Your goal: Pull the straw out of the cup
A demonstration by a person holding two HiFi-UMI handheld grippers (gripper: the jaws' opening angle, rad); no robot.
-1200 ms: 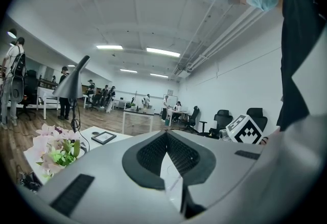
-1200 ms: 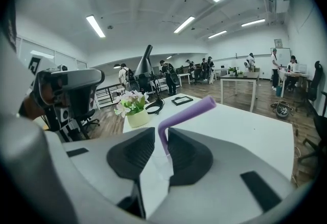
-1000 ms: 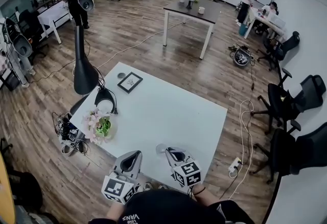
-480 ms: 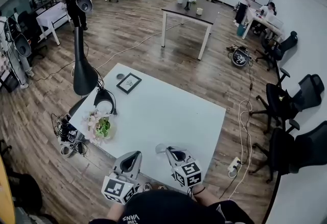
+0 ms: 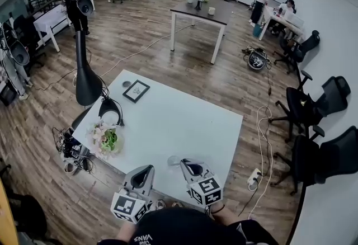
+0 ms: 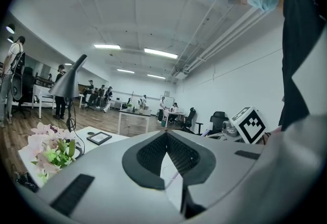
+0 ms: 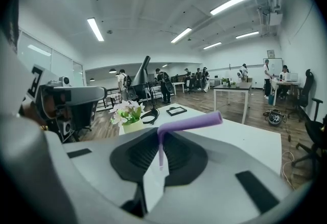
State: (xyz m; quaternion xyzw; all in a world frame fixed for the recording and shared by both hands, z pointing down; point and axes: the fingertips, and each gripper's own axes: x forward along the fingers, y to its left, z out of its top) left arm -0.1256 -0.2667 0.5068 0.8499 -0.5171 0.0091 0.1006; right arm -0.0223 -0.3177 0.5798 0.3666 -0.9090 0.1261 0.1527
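Two jaws of the right gripper [image 7: 161,138], just closing, are pinching the straw [image 7: 191,123]; its stem is standing upright, cup [image 5: 174,160] sitting just beside at the table's [image 5: 184,121] near edge, left gripper [image 6: 164,136] idling closed.

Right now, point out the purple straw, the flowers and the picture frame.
purple straw [image 7: 190,122]: right gripper view, middle of its bent top section.
flowers [image 5: 106,139]: head view, centre of the bunch.
picture frame [image 5: 136,90]: head view, centre of its picture.
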